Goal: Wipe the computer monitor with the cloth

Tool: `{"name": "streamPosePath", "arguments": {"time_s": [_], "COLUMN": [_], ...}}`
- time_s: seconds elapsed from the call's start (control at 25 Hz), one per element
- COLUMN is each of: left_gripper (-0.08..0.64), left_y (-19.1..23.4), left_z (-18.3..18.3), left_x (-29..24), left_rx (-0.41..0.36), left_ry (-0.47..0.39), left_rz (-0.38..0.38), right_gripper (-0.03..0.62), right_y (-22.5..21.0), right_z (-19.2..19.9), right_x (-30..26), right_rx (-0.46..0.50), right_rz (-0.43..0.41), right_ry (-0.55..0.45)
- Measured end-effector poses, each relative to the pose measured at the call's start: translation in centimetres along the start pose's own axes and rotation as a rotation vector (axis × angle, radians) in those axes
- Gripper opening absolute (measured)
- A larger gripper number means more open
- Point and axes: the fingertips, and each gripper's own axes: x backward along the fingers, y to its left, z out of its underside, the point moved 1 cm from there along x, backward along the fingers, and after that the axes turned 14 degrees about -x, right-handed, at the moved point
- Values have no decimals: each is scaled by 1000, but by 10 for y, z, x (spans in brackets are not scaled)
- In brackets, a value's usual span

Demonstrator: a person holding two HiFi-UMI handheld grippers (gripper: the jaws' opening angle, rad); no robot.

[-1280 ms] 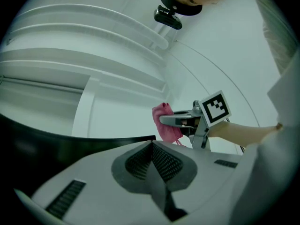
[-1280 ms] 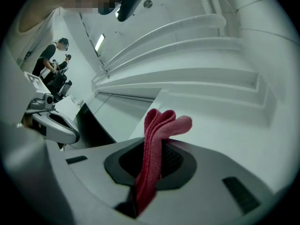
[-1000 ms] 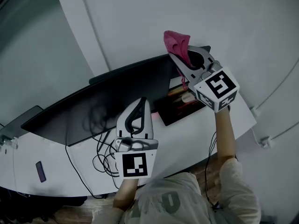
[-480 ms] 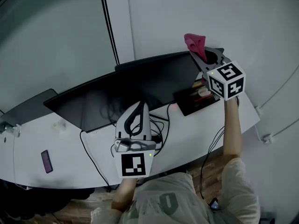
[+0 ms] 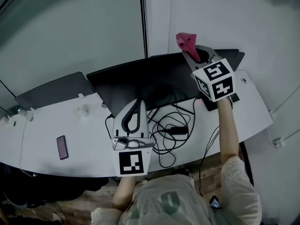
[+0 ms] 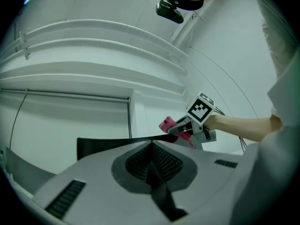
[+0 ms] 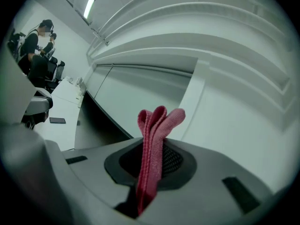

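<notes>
The black computer monitor point(image 5: 140, 84) stands on the white desk point(image 5: 42, 142), its screen dark. My right gripper point(image 5: 187, 50) is at the monitor's upper right corner, shut on a folded pink cloth point(image 5: 183, 41) that sticks out past its tips. In the right gripper view the cloth point(image 7: 153, 139) is pinched between the jaws, with the monitor point(image 7: 98, 121) to the left below. My left gripper point(image 5: 139, 105) hovers low in front of the screen, shut with nothing in it. The left gripper view shows the monitor's top edge point(image 6: 98, 146) and the cloth point(image 6: 167, 124).
A tangle of black cables point(image 5: 168, 131) lies on the desk below the monitor. A phone point(image 5: 62, 147) lies at the left. A second dark screen point(image 5: 51, 91) stands left of the monitor and another dark panel point(image 5: 234, 58) to the right. People point(image 7: 37, 36) sit far off.
The head view has swung, so the desk and monitor shifted right in the picture. My right gripper stays shut on the cloth near the monitor's top right corner; the left stays shut.
</notes>
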Motion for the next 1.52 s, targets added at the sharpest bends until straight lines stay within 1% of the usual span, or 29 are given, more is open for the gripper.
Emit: {"name": "streamPosePath", "arguments": {"time_s": [0.24, 0.4, 0.6, 0.72, 0.88, 1.08, 1.16, 1.2, 1.24, 1.36, 1.44, 1.52], "left_gripper": [14, 14, 15, 14, 14, 14, 14, 14, 14, 14, 15, 14], "left_y": [54, 81, 112, 130, 147, 158, 159, 160, 162, 171, 179, 190], "left_z": [12, 17, 22, 30, 48, 53, 54, 54, 55, 59, 63, 69], "left_x": [42, 64, 88, 103, 124, 135, 137, 139, 141, 149, 158, 172], "left_rx": [-2, -5, -14, -6, -31, -43, -48, -50, -51, -52, -58, -59], "left_ry": [22, 45, 62, 83, 133, 148, 152, 154, 156, 169, 195, 229], "left_rz": [-76, -111, -161, -200, -234, -254, -254, -257, -264, -289, -305, -337], "right_gripper": [55, 55, 55, 55, 55, 55, 54, 55, 55, 55, 55, 55], "right_y": [104, 168, 239, 269, 299, 314, 315, 316, 318, 338, 352, 362], "right_z": [-23, -40, -59, -67, -75, -78, -80, -82, -85, -94, -93, -87], "right_x": [-28, -43, -60, -71, -81, -89, -89, -88, -86, -81, -84, -92], "right_rx": [66, 86, 99, 138, 160, 159, 161, 180, 220, 385, 457, 504], "right_rz": [-112, -192, -269, -290, -318, -330, -315, -288, -247, -123, -81, -59], "right_ry": [13, 20, 13, 10, 4, 0, -2, -19, -48, -155, -184, -181]}}
